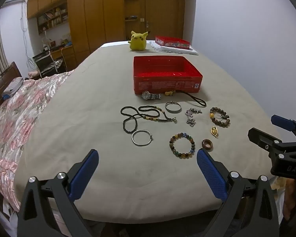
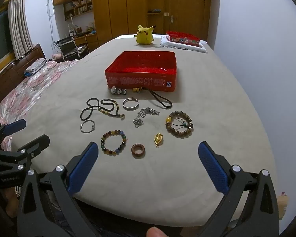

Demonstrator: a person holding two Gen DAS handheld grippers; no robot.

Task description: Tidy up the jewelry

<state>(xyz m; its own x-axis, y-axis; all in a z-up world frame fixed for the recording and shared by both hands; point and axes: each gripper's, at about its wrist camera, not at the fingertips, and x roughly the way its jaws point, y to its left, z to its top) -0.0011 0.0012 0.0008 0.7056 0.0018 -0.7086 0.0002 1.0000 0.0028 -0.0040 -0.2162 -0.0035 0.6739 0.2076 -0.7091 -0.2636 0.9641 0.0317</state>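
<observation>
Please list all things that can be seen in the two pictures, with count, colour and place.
tin: 1, red, open, mid bed
watch: 1, silver, against tin front
charm: 1, gold, by watch
cord: 1, dark, from tin front
necklace: 1, black, left
bangles: 2, silver, left and centre
chain: 1, silver, centre
bead bracelets: 2, brown right, multicolour near
pendant: 1, gold, near
ring: 1, brown, nearest
plush: 1, yellow, far end
lid: 1, red, far right on white cloth
left gripper: open, empty
right gripper: open, empty
</observation>
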